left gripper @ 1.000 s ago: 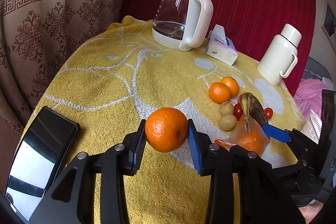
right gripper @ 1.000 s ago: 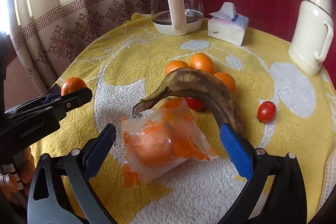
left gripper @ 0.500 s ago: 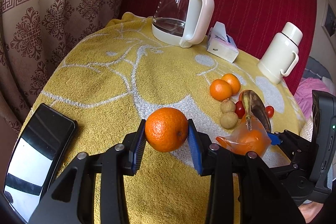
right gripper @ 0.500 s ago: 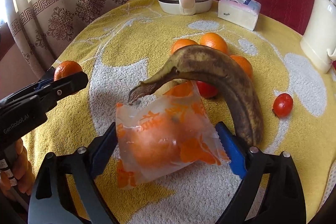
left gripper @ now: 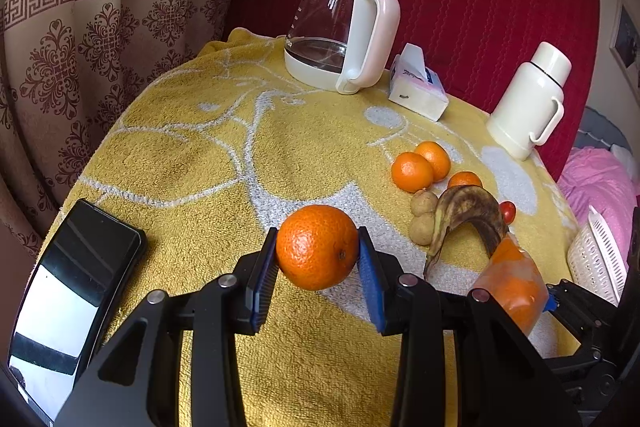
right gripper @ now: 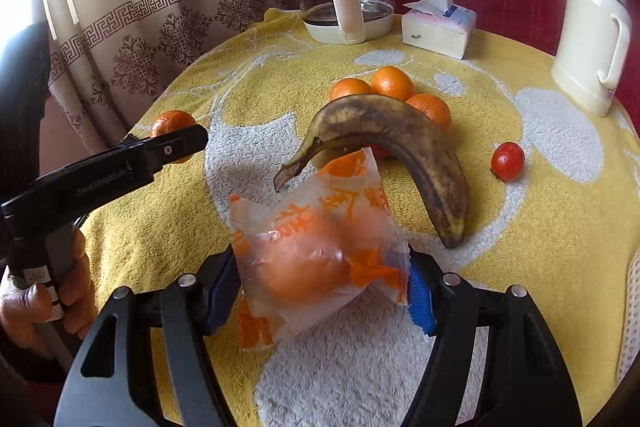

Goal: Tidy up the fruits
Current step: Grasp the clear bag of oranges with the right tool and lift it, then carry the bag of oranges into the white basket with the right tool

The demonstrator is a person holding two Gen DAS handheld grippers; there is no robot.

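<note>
Right tool, lower centre, closing around the bagged orange: squeeze the fruit, not loose film. Left tool clamps an orange.

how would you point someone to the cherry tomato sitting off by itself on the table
Start at the cream thermos on the yellow towel, then look toward the blackened banana. Between them, alone on a grey patch, lies the cherry tomato: small, glossy and red, unlike the orange tangerines.
</note>
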